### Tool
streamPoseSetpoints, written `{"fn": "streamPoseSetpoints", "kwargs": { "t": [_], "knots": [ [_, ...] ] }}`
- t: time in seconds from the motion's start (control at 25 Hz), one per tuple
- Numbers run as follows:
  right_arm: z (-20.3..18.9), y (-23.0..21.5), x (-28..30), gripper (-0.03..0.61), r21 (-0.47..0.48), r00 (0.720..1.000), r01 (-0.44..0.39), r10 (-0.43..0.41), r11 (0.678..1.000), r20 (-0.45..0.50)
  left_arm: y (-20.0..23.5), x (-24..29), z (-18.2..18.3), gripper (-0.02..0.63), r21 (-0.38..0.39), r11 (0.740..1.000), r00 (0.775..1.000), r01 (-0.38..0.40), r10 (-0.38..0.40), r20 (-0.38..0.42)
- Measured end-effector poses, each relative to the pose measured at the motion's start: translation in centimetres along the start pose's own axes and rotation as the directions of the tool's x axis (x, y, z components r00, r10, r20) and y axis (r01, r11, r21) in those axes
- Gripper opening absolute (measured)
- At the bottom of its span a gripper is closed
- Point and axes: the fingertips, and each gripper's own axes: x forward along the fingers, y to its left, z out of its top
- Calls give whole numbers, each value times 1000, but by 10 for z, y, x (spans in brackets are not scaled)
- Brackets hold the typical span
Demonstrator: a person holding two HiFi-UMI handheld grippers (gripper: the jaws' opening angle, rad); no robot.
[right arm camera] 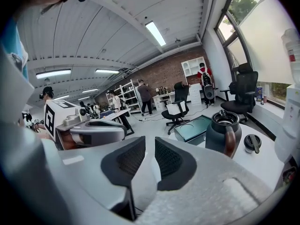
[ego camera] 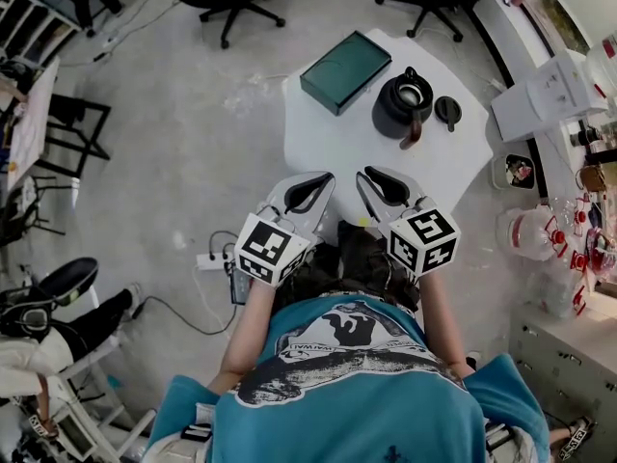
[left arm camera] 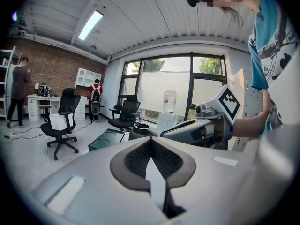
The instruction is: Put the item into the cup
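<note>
A dark jug-like cup [ego camera: 405, 99] with a brown handle stands open on the white table [ego camera: 337, 152], with its black lid [ego camera: 447, 111] lying to its right. The right gripper view shows this cup [right arm camera: 224, 134] and lid [right arm camera: 253, 142] ahead on the right. My left gripper [ego camera: 323, 177] hovers over the table's near edge, its pads [left arm camera: 161, 161] meeting at the tips with nothing held. My right gripper [ego camera: 366, 174] hangs beside it, and its jaws [right arm camera: 150, 139] stand apart and empty. A tiny yellow speck [ego camera: 363, 222] shows on the table edge between them.
A green tray [ego camera: 345, 70] lies at the table's far left corner. Office chairs [ego camera: 231, 3] stand beyond the table. White boxes [ego camera: 549, 95] and a water bottle [ego camera: 525, 231] crowd the right side. A power strip [ego camera: 214, 258] with cables lies on the floor at left.
</note>
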Motion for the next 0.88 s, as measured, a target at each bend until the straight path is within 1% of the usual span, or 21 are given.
{"fn": "streamPoseSetpoints", "kwargs": {
  "t": [0.24,0.4,0.68,0.88],
  "knots": [
    [-12,15,-5,49,-1,1000,-6,6,1000,-6,-7,-11,-9,2,5,1000,1000,8,-8,-6],
    [-12,25,-10,3,-6,1000,-14,14,1000,10,-14,-14,-5,2,20,1000,1000,14,-14,9],
    [-16,32,-17,3,-48,1000,-10,10,999,8,-24,-18,-9,2,30,999,1000,16,-16,-1],
    [-15,38,-18,3,-41,999,-23,24,999,27,-22,-20,-8,2,35,999,1000,6,-6,4]
  ]
}}
